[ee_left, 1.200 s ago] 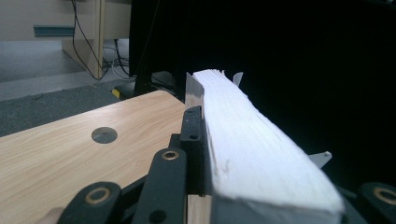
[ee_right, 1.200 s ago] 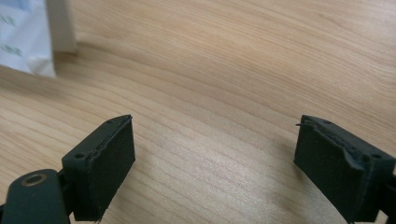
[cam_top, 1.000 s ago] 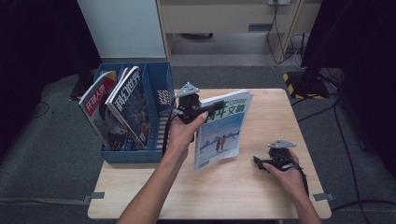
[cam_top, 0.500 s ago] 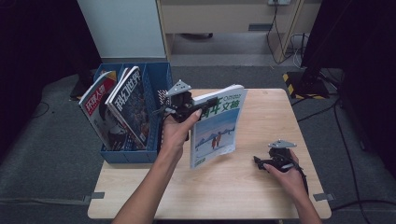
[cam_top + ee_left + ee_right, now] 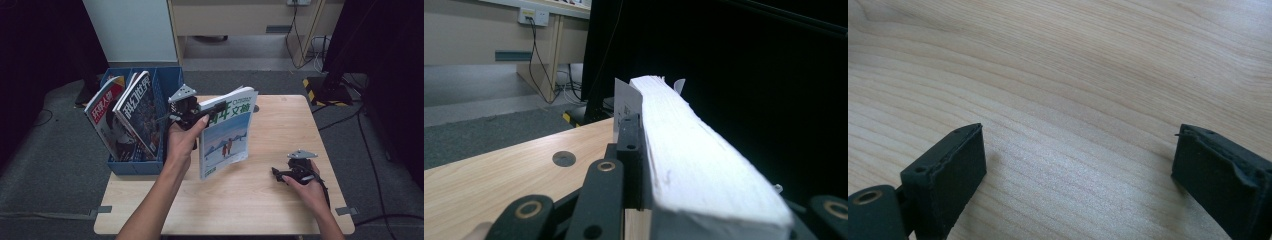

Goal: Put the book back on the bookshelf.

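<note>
Left tongs (image 5: 196, 116) clamp the top edge of a magazine (image 5: 227, 132), lifted off the worktop (image 5: 260, 200) and held upright just right of the blue bin (image 5: 167, 82), where two other magazines (image 5: 125, 117) already stand. Filing this one there remains. Right tongs (image 5: 279, 175) rest wide and empty, well off to the magazine's right.

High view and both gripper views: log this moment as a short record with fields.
surface: light wooden table
held item: white-and-blue magazine with green title, upright, lifted off the table
left gripper: shut on the magazine's spine edge; white page block between its jaws
right gripper: jaws wide apart with nothing between them, low over bare wood near the table's right edge
storage: blue plastic file box at the table's left, two magazines leaning inside
</note>
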{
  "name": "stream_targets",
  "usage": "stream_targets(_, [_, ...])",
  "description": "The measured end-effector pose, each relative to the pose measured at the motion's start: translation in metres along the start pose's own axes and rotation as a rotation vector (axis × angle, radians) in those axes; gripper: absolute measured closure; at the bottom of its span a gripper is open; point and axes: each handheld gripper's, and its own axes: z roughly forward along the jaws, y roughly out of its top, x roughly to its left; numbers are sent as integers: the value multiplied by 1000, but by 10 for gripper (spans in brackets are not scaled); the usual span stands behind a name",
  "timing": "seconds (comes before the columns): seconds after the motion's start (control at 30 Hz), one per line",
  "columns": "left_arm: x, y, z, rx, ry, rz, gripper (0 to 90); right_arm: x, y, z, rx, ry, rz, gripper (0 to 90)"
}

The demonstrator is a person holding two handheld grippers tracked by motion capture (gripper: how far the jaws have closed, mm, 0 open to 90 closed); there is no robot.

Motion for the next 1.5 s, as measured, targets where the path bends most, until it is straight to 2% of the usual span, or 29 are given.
stream_targets(0.27, [3, 6, -15, -29, 26, -6, 729, 0, 0, 0, 0, 0, 0, 73])
stream_targets(0.5, [5, 16, -34, -62, 60, 7, 730, 0, 0, 0, 0, 0, -2, 71])
stream_targets(1.0, [11, 30, -74, -121, 131, 3, 730, 0, 0, 0, -1, -1, -2, 70])
stream_targets(1.5, [20, 43, -127, -170, 202, -6, 729, 0, 0, 1, -1, -2, -4, 68])
